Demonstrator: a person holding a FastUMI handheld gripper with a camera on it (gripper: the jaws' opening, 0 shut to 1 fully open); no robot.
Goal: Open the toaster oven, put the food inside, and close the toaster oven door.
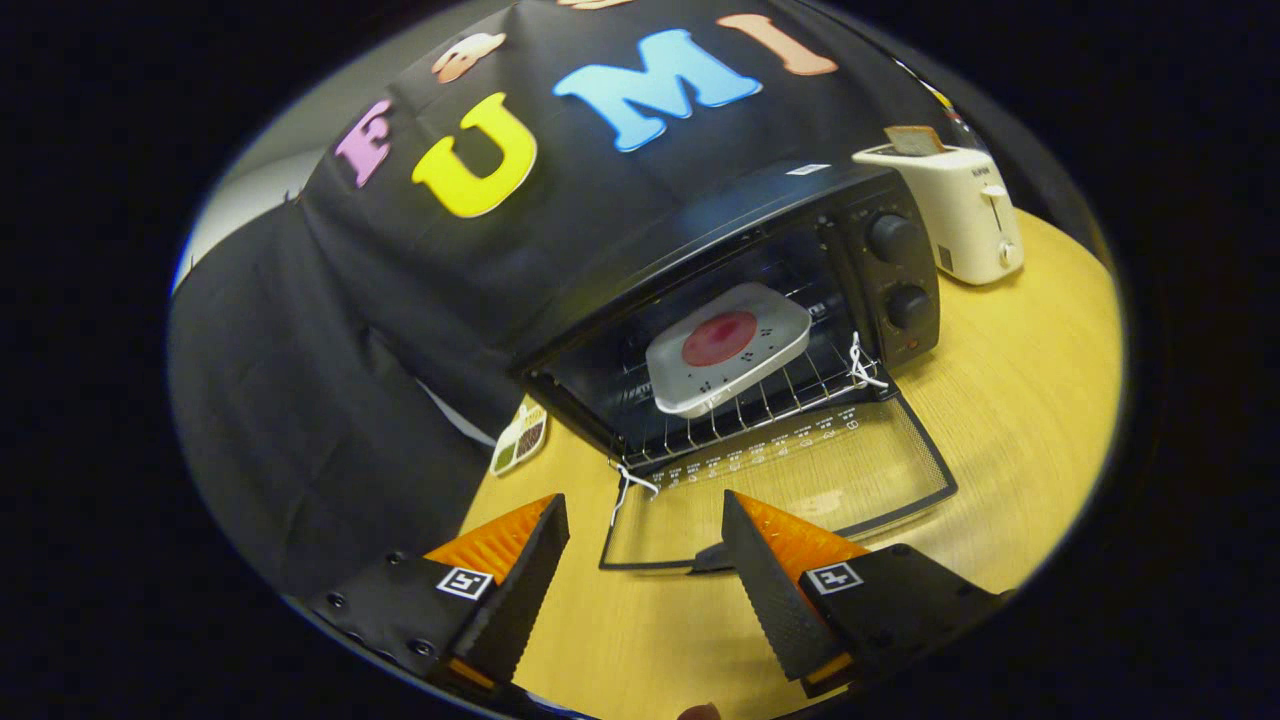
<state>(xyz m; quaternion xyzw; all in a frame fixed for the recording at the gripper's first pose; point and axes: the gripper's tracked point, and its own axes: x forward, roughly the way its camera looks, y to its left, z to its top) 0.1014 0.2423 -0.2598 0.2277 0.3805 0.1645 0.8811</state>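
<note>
Small divided dish [519, 440] with dark and greenish contents sits on the worktop [1010, 400], just beside the oven's left corner, against the booth cloth.

Tool [645, 545]: fingers spread well apart, nothing between them, hovering over the worktop just short of the lowered door's front edge.

Toaster oven [720, 270] stands open. Glass door [790, 495] lies folded flat towards the tool; its handle edge shows right by the inner face of the right finger. White string [628, 487] is tied at the left hinge corner, another at the right.

Food: white tray [728, 347] with a red round in the middle, already resting on the wire rack [760, 405] inside the cavity.

Judgement: remaining step is closing the door. Door looks rigid, hinged, light; glass is likely slippery and fragile, so take the front handle bar, lifting from beneath.

White pop-up toaster [960, 215] with a slice in it stands beyond the oven's right side.
</note>
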